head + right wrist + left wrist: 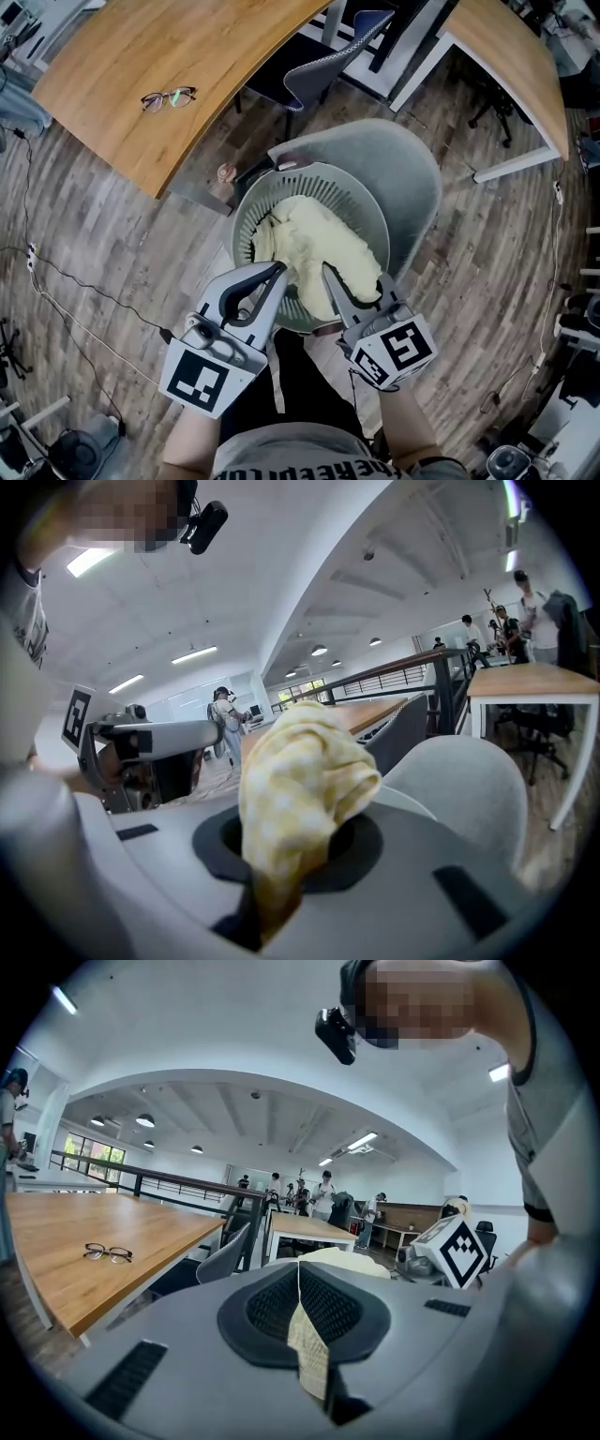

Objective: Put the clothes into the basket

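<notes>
Edges and room: basket [246, 217] sits on the seat of a grey chair [417, 169], its near rim right under both my claws. Wood floor lies open to left and right of the chair. A curved wooden desk [141, 47] runs well off to the upper left, a second desk [516, 52] to the upper right, and a blue mesh chair [319, 61] stands between them beyond the basket. A thin cable [75, 286] trails over the floor on my left.

Writing: square black-and-white markers on the cube of each claw. There is lettering on my shirt at the lower frame edge, cut off and not readable. Nothing else legible.

Containers: the basket is round and grey with slatted walls. The pale yellow checked cloth [319, 234] fills its middle, heaped, with the bulk inside the rim.

Left claw [280, 269]: jaws pressed together on a thin edge of the cloth, a narrow strip showing between the pads.

Right claw [329, 271]: jaws clamped on a thick bunched fold of the same cloth, the wad puffing out above the pads.

Both claws point across the near rim, close beside each other but apart.

Glasses [169, 97] lie on the left desk, well clear.
</notes>
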`<state>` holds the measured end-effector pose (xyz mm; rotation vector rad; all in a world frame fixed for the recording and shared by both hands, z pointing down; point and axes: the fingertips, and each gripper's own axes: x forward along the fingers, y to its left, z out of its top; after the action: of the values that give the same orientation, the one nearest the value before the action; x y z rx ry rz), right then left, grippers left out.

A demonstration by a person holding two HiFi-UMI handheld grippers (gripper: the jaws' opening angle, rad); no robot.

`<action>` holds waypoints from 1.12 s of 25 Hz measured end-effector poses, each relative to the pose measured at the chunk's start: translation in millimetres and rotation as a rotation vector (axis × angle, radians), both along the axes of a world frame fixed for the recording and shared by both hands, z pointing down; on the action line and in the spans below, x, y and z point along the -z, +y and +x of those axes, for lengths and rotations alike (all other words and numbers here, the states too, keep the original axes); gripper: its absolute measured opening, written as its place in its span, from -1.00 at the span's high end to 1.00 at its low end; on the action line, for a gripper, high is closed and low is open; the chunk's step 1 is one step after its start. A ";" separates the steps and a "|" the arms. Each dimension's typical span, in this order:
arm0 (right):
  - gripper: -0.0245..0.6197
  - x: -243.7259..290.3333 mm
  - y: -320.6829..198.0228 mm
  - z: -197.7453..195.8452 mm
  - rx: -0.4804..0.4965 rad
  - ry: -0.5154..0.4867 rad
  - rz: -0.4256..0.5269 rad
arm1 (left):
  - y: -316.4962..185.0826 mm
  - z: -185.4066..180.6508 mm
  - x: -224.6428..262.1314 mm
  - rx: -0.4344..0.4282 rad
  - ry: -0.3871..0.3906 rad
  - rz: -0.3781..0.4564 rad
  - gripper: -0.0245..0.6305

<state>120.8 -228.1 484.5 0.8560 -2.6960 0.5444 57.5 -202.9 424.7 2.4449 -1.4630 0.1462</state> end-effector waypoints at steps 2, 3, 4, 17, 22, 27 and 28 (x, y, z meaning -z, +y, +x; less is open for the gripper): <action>0.70 -1.4 -0.5 -3.8 0.008 0.016 0.007 | -1.9 -3.9 -2.0 0.003 0.004 -0.006 0.88; 0.70 -2.5 -1.0 -5.1 0.009 0.028 0.010 | -2.8 -5.4 -2.6 0.003 0.004 -0.008 0.88; 0.70 -3.9 -1.5 -5.8 0.006 0.041 0.012 | -3.4 -6.6 -3.0 0.002 0.006 -0.008 0.88; 0.32 -16.4 -5.4 -11.3 -0.020 0.093 -0.005 | -5.6 -17.6 -6.6 0.003 0.012 -0.012 0.88; 0.23 -15.6 -5.3 -12.4 -0.016 0.105 0.013 | -5.6 -18.3 -6.5 0.006 0.016 -0.010 0.88; 0.18 -16.7 -3.6 -9.8 -0.029 0.103 0.008 | -3.2 -18.7 -6.9 0.006 0.016 -0.011 0.88; 0.17 -16.2 -3.2 -10.0 -0.028 0.103 0.008 | -2.4 -18.7 -7.0 0.006 0.015 -0.012 0.88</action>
<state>110.9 -231.3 500.7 0.8992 -2.5992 0.4819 38.8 -205.3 431.7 2.4263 -1.4588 0.1345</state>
